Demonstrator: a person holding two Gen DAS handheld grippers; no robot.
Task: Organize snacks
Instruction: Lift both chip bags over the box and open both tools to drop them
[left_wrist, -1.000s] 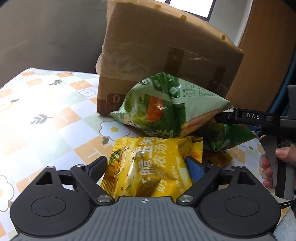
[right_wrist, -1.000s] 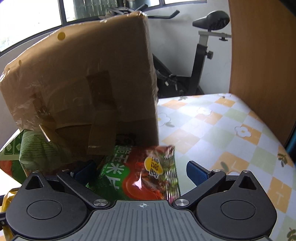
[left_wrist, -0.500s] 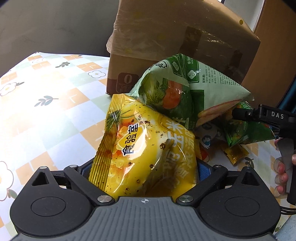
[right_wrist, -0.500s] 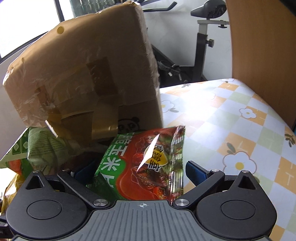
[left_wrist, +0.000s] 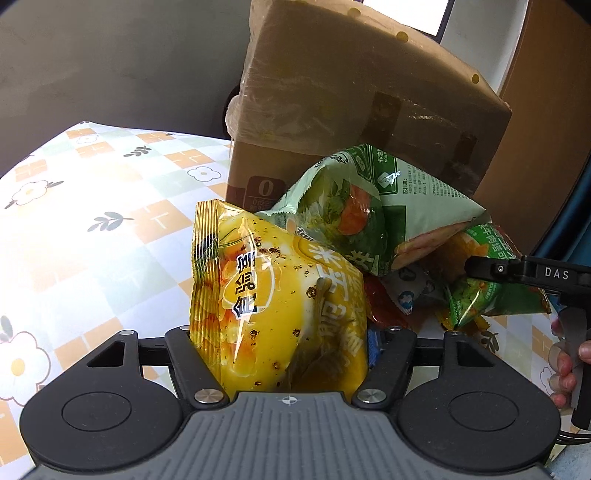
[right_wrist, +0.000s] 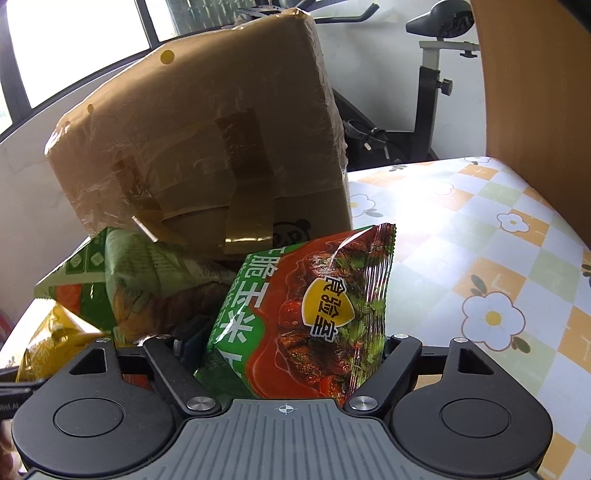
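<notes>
My left gripper (left_wrist: 280, 343) is shut on a yellow snack bag (left_wrist: 266, 295) and holds it upright above the table. My right gripper (right_wrist: 288, 347) is shut on a red and green snack bag (right_wrist: 310, 314), also lifted; it shows in the left wrist view (left_wrist: 495, 299) at the right. A pale green snack bag (left_wrist: 373, 210) leans against the cardboard box (left_wrist: 362, 103) between the two; it also shows in the right wrist view (right_wrist: 140, 280). Small sachets (left_wrist: 406, 295) lie under it.
The taped cardboard box (right_wrist: 207, 147) stands at the back of the table, which has a flower-pattern cloth (left_wrist: 92, 229). A wooden panel (right_wrist: 535, 92) rises at the right. An exercise bike (right_wrist: 432, 74) stands behind the table.
Both grippers have lifted their bags off the table and tilted them upright. The yellow bag and the red and green bag now stand higher in their views.
</notes>
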